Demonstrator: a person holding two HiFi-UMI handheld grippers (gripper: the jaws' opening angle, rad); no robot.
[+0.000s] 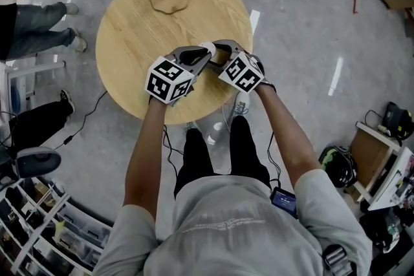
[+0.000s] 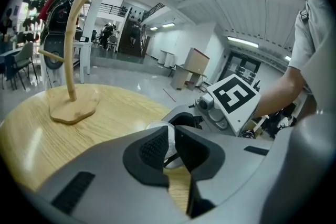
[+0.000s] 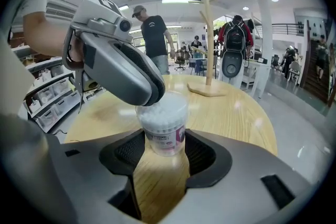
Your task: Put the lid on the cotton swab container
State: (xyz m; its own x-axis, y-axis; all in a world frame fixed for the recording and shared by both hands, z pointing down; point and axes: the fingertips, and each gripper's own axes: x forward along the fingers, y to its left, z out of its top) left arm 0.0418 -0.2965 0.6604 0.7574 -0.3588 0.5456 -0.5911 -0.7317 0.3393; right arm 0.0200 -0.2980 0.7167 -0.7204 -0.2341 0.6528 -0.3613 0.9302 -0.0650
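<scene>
Right tongs [image 3: 164, 151] are spread wide and clamped on the cotton swab container [image 3: 164, 120], pads pressing both sides of its lower half. The container stands upright on the round wooden counter [image 3: 239, 113], near the edge closest to me. It's a clear round plastic tub, packed full of white swabs standing on end, and a label [image 3: 168, 138] with a pink-purple patch wraps the lower part.

Left tongs [image 2: 171, 139] are narrow, pinching the lid [image 2: 156, 126]. It's a thin, pale, translucent piece caught edge-on between the pads. In the right gripper view the left tips sit right at the tub's top rim, on its left side, so the lid is at the mouth. I can't tell if it's seated all round or only resting on one edge.

In the head view both tongs meet tip to tip over the counter and hide the tub. A bare wooden branch stand [image 3: 208, 44] sits at the far side, well apart.
</scene>
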